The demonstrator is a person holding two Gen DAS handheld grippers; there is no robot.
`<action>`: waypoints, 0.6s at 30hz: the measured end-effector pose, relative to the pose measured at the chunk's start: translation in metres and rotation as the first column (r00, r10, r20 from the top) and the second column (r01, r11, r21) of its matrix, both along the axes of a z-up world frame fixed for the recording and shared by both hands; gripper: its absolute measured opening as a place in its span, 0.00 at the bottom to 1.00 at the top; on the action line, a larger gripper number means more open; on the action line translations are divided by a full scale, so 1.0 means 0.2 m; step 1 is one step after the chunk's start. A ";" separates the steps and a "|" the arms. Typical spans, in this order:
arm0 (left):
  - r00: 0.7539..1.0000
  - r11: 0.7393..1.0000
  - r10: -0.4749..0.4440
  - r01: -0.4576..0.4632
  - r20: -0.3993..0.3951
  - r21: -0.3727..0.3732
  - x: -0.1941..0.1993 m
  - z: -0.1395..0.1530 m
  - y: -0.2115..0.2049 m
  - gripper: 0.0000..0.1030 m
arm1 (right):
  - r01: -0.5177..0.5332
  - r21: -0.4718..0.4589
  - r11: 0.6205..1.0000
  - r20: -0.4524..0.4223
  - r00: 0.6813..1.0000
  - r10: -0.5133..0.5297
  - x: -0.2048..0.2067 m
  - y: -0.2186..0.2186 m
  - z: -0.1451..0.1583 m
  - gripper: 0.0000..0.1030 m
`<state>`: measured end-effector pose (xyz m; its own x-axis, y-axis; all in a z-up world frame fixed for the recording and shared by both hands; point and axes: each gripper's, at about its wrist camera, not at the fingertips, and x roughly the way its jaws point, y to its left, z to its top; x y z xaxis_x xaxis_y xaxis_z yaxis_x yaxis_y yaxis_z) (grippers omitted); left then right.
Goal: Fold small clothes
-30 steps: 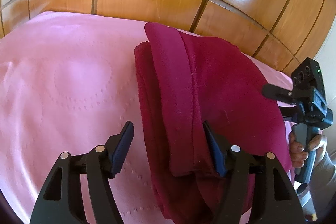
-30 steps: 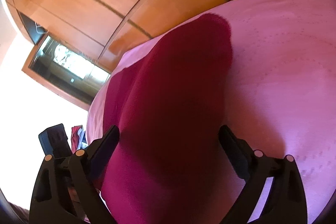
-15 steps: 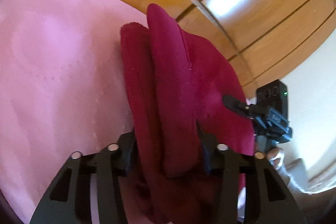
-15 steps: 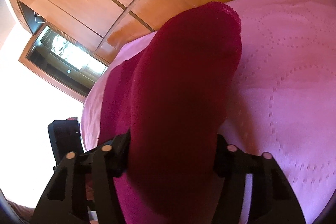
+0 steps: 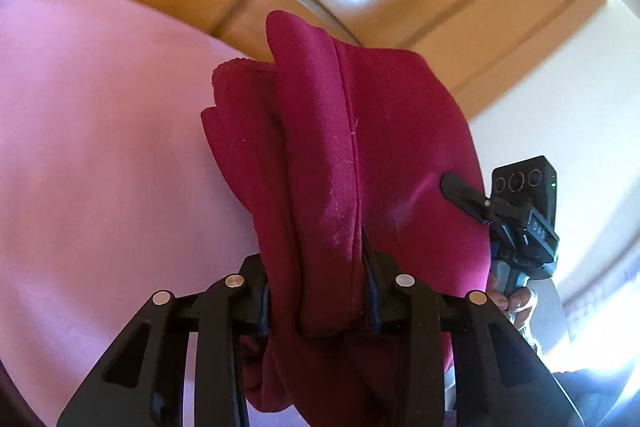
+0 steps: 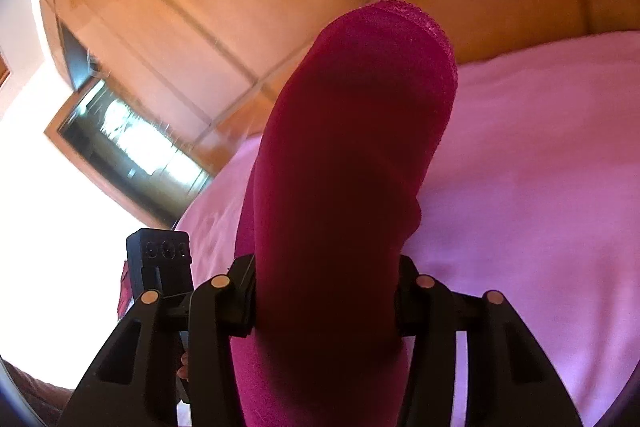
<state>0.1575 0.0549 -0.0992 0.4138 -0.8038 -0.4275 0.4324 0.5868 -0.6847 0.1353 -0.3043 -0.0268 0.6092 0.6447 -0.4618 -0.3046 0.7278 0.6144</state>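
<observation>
The pink quilted bed cover point(image 5: 100, 147) fills my nine o'clock. The dark red fleece garment point(image 5: 340, 167), already doubled into layers, hangs at twelve, both ends pinched: my left gripper point(image 5: 320, 301) and right gripper point(image 6: 324, 301) are clamped on it. I judge laying down and smoothing remain.

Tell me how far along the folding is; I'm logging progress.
Done: the crimson garment is already doubled into layers. In hand: left gripper and right gripper both clamp it above the pink bedspread. Left: laying it down and finishing the fold.
</observation>
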 end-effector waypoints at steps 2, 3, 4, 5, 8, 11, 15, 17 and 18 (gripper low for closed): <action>0.998 0.998 -0.066 0.066 0.018 0.018 0.06 0.05 -0.21 0.33 | 0.073 -0.006 0.997 0.017 0.997 -0.072 -0.06 -0.17 0.03 0.45; 0.994 0.994 -0.105 0.104 0.028 0.033 0.09 0.08 -0.34 0.33 | 0.128 -0.006 0.992 0.021 0.992 -0.128 -0.09 -0.31 0.04 0.45; 0.991 0.990 -0.133 0.132 0.033 0.044 0.12 0.10 -0.43 0.33 | 0.159 -0.005 0.987 0.022 0.987 -0.159 -0.11 -0.38 0.04 0.45; 0.985 0.984 -0.168 0.165 0.037 0.059 0.16 0.12 -0.56 0.33 | 0.195 -0.003 0.981 0.021 0.981 -0.195 -0.13 -0.46 0.03 0.45; 0.969 0.964 -0.245 0.239 0.042 0.119 0.24 0.15 -0.89 0.33 | 0.305 -0.009 0.952 0.004 0.952 -0.305 -0.18 -0.72 -0.01 0.45; 0.956 0.940 -0.292 0.283 0.016 0.192 0.31 0.12 -1.18 0.33 | 0.403 -0.040 0.914 -0.034 0.914 -0.404 -0.19 -0.92 -0.11 0.45; 0.956 0.902 -0.292 0.284 -0.025 0.324 0.33 0.01 -1.42 0.31 | 0.462 -0.120 0.879 -0.114 0.873 -0.475 -0.18 -1.03 -0.29 0.57; 0.962 0.901 -0.272 0.261 -0.019 0.346 0.31 0.00 -1.44 0.31 | 0.478 -0.119 0.870 -0.151 0.858 -0.492 -0.19 -1.05 -0.37 0.64; 0.965 0.900 -0.262 0.247 -0.008 0.360 0.29 0.00 -1.44 0.31 | 0.493 -0.112 0.863 -0.139 0.852 -0.505 -0.22 -1.06 -0.37 0.70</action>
